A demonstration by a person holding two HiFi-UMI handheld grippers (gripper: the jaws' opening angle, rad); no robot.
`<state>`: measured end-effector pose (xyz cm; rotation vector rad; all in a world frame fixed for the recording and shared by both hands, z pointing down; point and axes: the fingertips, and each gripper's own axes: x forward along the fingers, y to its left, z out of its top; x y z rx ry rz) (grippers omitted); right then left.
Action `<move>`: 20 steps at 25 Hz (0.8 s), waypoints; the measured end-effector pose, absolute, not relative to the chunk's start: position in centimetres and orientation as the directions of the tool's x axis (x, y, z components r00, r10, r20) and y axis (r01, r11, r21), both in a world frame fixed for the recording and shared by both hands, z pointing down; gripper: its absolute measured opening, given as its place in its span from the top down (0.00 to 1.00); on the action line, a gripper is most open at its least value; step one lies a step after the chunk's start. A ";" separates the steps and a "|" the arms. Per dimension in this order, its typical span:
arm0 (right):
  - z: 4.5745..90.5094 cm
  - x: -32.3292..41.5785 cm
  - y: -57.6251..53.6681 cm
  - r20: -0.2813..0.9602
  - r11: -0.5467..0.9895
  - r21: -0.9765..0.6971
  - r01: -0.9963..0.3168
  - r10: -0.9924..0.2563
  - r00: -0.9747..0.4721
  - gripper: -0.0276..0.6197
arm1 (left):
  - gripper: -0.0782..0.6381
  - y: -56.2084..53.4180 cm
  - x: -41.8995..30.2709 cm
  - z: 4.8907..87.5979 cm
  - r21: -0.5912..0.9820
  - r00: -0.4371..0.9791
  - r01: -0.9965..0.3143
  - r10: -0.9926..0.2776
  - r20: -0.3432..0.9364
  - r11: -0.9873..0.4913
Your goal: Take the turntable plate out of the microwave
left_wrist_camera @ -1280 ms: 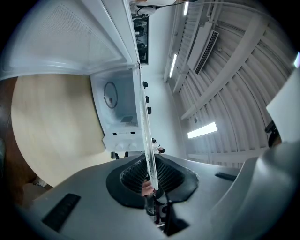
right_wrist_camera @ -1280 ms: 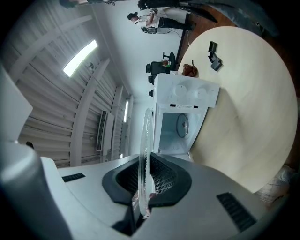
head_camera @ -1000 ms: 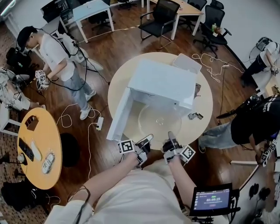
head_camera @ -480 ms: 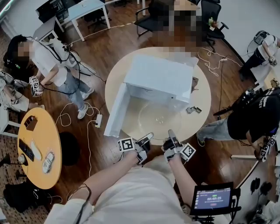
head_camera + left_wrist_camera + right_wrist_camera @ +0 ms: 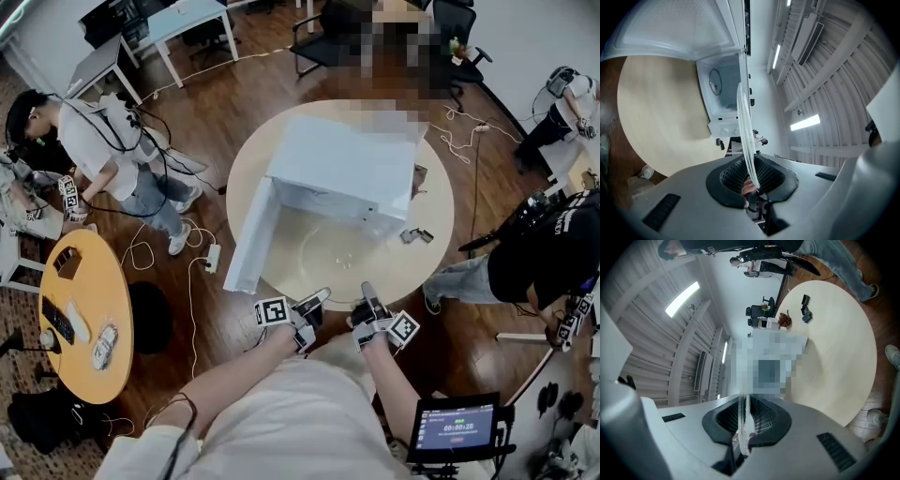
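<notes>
The clear glass turntable plate (image 5: 345, 251) hangs level above the round beige table (image 5: 427, 202), in front of the white microwave (image 5: 342, 169), whose door (image 5: 248, 239) swings open to the left. My left gripper (image 5: 317, 300) is shut on the plate's near rim. My right gripper (image 5: 367, 292) is shut on the same rim beside it. In the left gripper view the plate (image 5: 745, 122) runs edge-on from the left gripper (image 5: 751, 176) toward the microwave's cavity (image 5: 723, 93). In the right gripper view the plate's rim (image 5: 742, 416) sits clamped in the right gripper (image 5: 743, 427).
Small dark items (image 5: 412, 236) lie on the table right of the microwave. A yellow round table (image 5: 84, 314) with devices stands at the left, and a tablet (image 5: 457, 427) at the lower right. A person (image 5: 103, 141) stands at the left and another (image 5: 539, 253) at the right. Cables run over the wooden floor.
Both grippers have eased the plate slightly toward me and down. The person at the left has stepped further left and bent over.
</notes>
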<state>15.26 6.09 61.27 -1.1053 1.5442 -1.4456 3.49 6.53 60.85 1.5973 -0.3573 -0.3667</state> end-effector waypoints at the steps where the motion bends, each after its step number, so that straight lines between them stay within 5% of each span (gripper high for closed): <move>1: 61.4 15.3 6.1 0.044 -0.006 -0.994 -0.106 -0.933 -0.358 0.91 | 0.83 6.6 3.4 61.2 0.998 0.898 -0.023 -0.440 -0.002 -0.051; 20: 63.3 14.3 6.3 0.066 -0.030 -0.994 -0.103 -0.927 -0.369 0.91 | 0.83 7.0 2.5 63.1 0.998 0.911 -0.066 -0.409 0.051 -0.022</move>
